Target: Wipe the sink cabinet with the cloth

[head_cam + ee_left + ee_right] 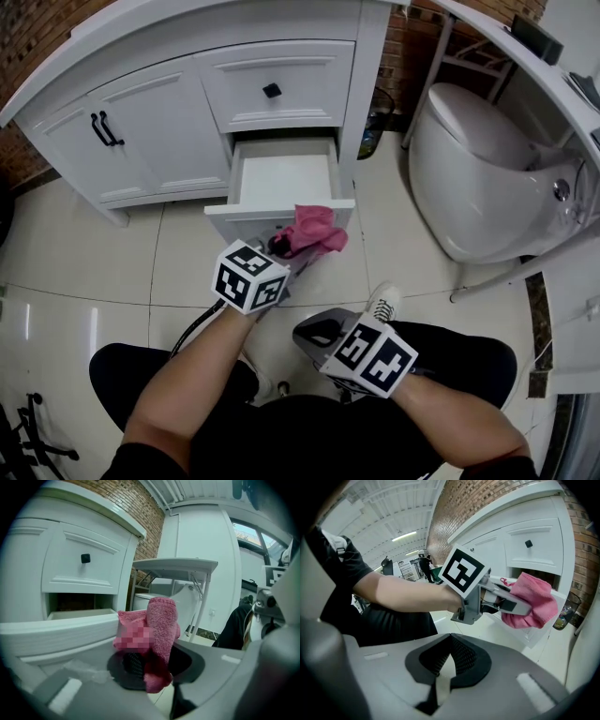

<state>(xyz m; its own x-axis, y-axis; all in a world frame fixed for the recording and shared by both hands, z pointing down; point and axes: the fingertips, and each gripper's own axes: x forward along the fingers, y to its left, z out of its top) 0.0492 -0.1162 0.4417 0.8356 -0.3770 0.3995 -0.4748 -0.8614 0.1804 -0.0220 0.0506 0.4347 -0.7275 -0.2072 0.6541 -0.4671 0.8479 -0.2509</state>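
The white sink cabinet (159,122) stands ahead with its lower right drawer (281,178) pulled out. A pink cloth (314,230) is bunched against the top edge of the drawer front (246,218). My left gripper (286,246) is shut on this cloth (161,620), which sticks up out of the jaws beside the drawer front (56,634). My right gripper (314,330) hangs back over the person's lap, shut and holding nothing (443,667). From the right gripper view I see the left gripper (511,603) pressing the cloth (532,604) to the drawer.
A white toilet (487,178) stands to the right of the cabinet. A thin metal-legged stand (176,566) is between them. Upper drawer with a black knob (272,90) is closed, as are the left doors with black handles (106,128). Glossy tile floor (84,281) surrounds.
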